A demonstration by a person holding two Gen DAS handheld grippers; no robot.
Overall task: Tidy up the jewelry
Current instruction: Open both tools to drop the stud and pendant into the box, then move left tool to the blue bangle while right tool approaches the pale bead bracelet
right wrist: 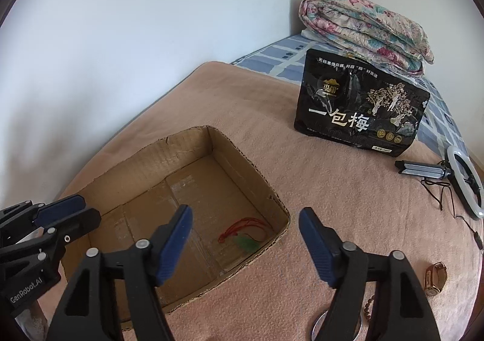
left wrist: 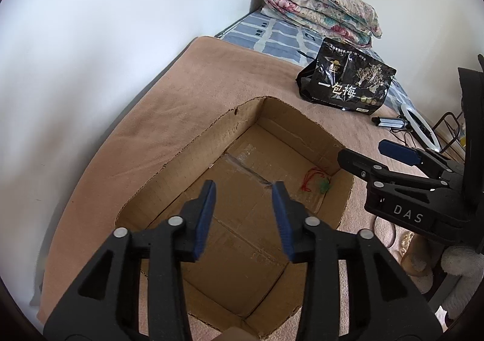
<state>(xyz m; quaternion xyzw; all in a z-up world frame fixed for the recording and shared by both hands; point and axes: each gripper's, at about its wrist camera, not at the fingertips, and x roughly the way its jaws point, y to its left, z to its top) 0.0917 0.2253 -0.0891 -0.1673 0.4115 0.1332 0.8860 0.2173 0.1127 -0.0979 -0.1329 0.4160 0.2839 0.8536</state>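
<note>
Right wrist view, beaded bracelet [right wrist: 369, 307] half-hidden behind right gripper [right wrist: 245, 217]

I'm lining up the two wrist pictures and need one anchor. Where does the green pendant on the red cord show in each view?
Left wrist view: the green pendant lies on the cardboard box's floor, right of centre, near the right wall.
Right wrist view: the pendant lies low and centre, in the box's near right corner.
Shared landmark: the black snack bag stands on the blanket beyond the box.

Left claw [left wrist: 243, 189] angled downward, jaws apart, empty, right claw [right wrist: 245, 215] beside it, jaws wider, empty
</note>
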